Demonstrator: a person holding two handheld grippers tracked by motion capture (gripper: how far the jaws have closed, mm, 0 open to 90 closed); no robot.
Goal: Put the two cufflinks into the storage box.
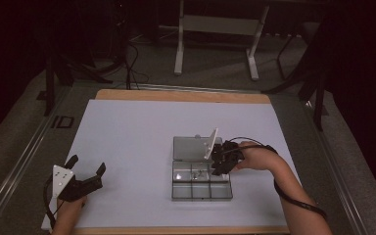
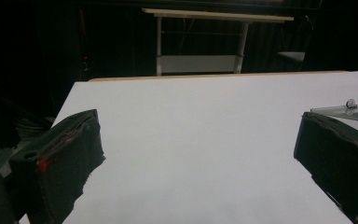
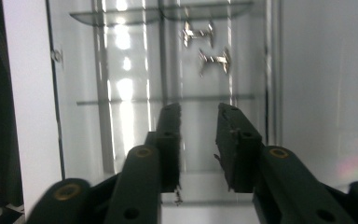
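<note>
Two metal clips [image 3: 214,60] beyond the parted jaws.

A clear plastic compartment box [image 1: 201,183] lies flat on the white worktop, at about four o'clock from its middle. Its lid [image 1: 192,148] is swung open and lies back toward twelve o'clock. Thin dividers split the tray into small cells — two rows can be made out. Two small metal pieces [image 3: 214,60], silvery and cross-shaped, lie side by side in one cell of the row next to the lid, just apart from each other.
</note>
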